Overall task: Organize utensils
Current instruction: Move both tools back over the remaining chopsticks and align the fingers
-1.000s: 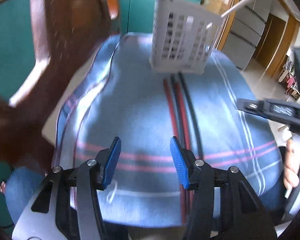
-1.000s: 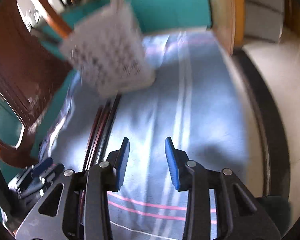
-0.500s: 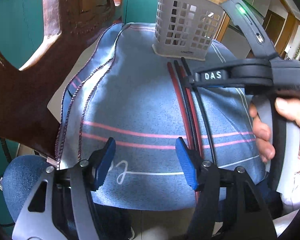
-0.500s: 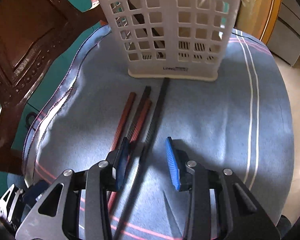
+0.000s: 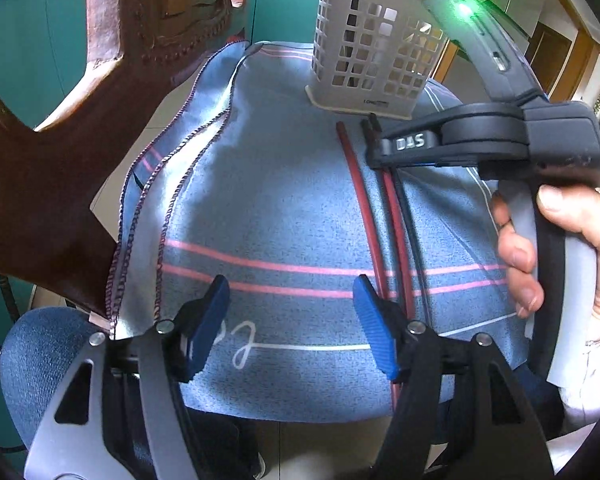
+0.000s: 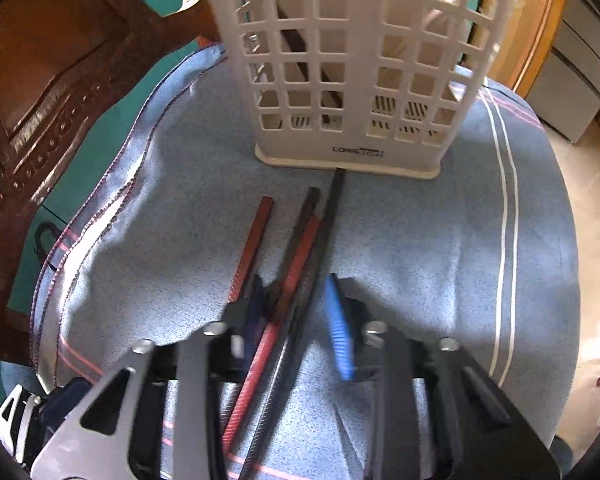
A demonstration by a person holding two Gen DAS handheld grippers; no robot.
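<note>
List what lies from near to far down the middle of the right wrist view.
Right gripper, straddling the chopsticks → red chopstick → long black chopstick whose far tip reaches the holder's base → white utensil holder standing on the blue cloth.

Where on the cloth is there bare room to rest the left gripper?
Bare cloth lies between its stitched left hem and the red chopstick, in front of the basket. It is crowded right of that, where the right gripper straddles the chopsticks.
</note>
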